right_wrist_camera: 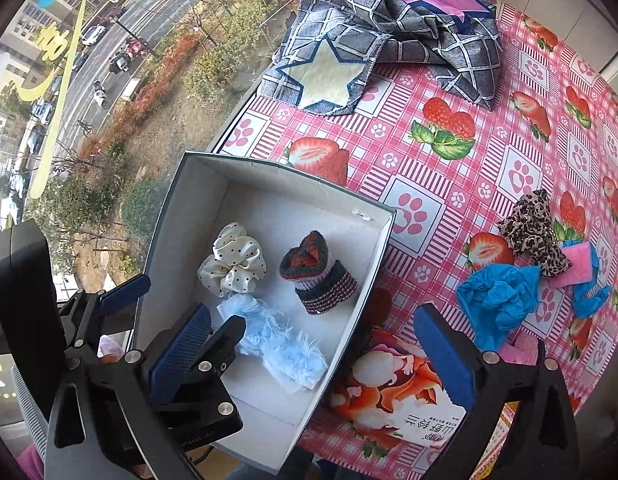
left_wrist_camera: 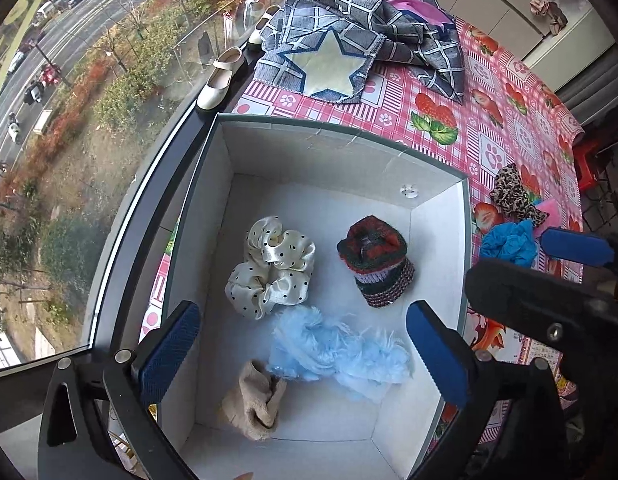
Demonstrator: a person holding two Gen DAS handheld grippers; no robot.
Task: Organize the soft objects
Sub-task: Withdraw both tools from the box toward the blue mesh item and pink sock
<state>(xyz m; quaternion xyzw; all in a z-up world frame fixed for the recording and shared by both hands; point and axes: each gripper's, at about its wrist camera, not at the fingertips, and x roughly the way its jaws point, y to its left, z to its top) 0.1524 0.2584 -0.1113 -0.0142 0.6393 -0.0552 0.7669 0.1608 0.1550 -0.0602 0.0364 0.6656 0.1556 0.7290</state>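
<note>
Daylight pours through a big window [left_wrist_camera: 89, 128] on the left, street and trees far below. A pink strawberry tablecloth [right_wrist_camera: 489, 152] covers the table; pale cabinets [left_wrist_camera: 509, 12] stand behind, a red stool [left_wrist_camera: 589, 160] alongside.

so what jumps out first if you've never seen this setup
The white box at the table's window edge, holding a polka-dot scrunchie, a striped knit roll, a fluffy blue piece and a beige sock. Behind it lies a checked cloth with a pale star on the pink strawberry tablecloth.
</note>
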